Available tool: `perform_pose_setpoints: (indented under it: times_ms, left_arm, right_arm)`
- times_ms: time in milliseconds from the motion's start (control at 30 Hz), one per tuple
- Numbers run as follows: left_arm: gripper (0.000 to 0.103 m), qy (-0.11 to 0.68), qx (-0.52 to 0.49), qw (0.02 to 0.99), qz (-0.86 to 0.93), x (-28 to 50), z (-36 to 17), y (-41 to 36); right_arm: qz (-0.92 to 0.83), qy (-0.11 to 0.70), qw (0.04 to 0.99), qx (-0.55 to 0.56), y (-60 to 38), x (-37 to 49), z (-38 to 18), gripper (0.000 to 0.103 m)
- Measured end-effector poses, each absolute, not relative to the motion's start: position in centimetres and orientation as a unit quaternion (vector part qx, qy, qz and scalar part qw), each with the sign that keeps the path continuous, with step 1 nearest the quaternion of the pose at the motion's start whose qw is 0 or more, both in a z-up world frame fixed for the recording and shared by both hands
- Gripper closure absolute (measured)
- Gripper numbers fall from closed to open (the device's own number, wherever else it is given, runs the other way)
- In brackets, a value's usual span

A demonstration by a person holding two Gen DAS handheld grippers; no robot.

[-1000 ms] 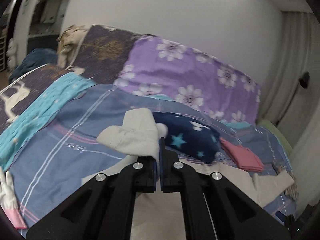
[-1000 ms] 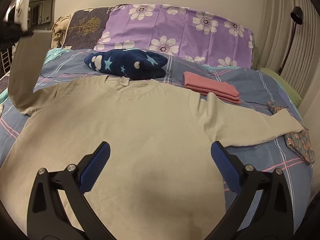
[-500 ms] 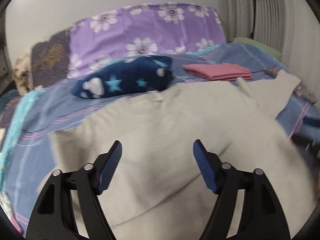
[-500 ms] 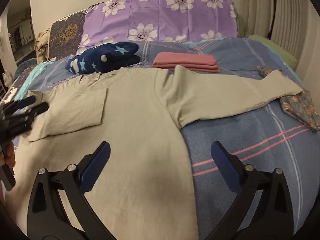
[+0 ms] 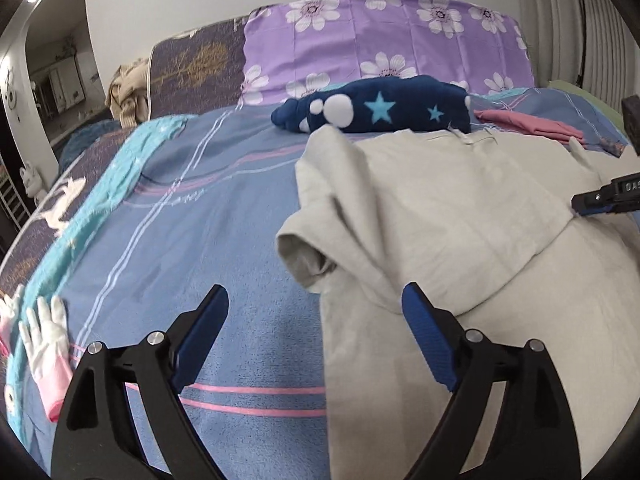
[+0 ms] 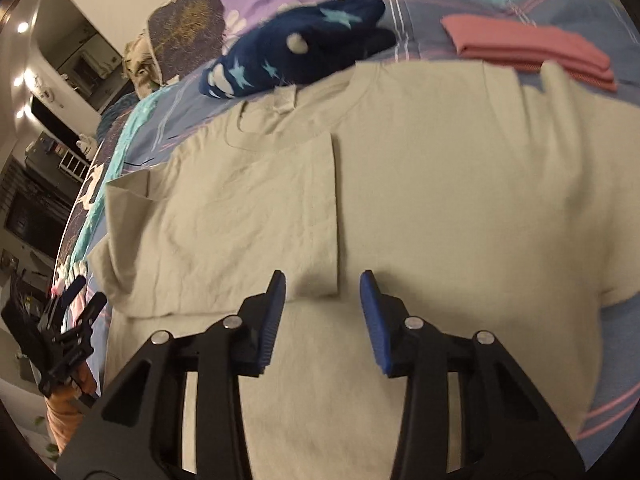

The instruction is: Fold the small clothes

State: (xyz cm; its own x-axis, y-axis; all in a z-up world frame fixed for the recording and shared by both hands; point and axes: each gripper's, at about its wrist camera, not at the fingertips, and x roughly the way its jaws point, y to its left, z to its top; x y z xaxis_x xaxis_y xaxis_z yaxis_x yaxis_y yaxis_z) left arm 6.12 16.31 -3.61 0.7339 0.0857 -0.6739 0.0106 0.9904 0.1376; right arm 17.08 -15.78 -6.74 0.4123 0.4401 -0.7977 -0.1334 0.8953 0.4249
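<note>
Now a beige shirt (image 6: 440, 184) is spread flat on the bed (image 5: 208, 216), collar toward the far pillows, its long axis running from collar to hem, toward the cameras. One sleeve (image 6: 256, 216) is already folded in across the chest; the other is seen in neither view clearly enough to be judged.

The right gripper (image 6: 322, 312) is held low over the shirt, pointed at the free corner of the folded sleeve. Its jaws are closing, about half apart, and the sleeve's lower edge lies just ahead of and between the pads; no pinch on the cloth is shown yet. The left gripper (image 5: 314, 334) is held at the shirt's side edge, its jaws opening wide, with nothing held: bare blanket is seen between them, and the bunched shoulder fold (image 5: 316, 248) lies just beyond, toward the collar.

Relative to the shirt, the right gripper is judged the nearer to a grasp. A lengthwise fold along the side edge is probably next, so the left gripper would be needed at that edge.
</note>
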Motion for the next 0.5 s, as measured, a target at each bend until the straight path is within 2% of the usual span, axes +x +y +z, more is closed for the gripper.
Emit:
perform_pose_setpoints:
  times_ms: [133,167,233,367,500]
  left_arm:
    - [0.014,0.385,0.064,0.920,0.038,8.3,-4.9,17.4]
    - [0.014,0.386,0.061,0.920,0.037,8.6,-4.9,17.6]
    - [0.014,0.386,0.059,0.920,0.044,8.9,-4.7,17.8]
    - [0.014,0.370,0.054,0.927,0.039,7.8,-4.3,17.6]
    - [0.013,0.360,0.049,0.932,0.015,6.3,-4.2,17.6]
  right_arm:
    - [0.163,0.503,0.835,0.152,-14.7,18.2,-7.0,0.065]
    - [0.168,0.502,0.836,0.145,-14.1,18.5,-6.9,0.079]
    - [0.166,0.502,0.838,0.136,-13.6,18.7,-6.6,0.098]
    - [0.170,0.450,0.864,0.151,-15.1,17.5,-3.0,0.099]
    - [0.115,0.386,0.909,0.103,-18.8,15.3,0.9,0.099]
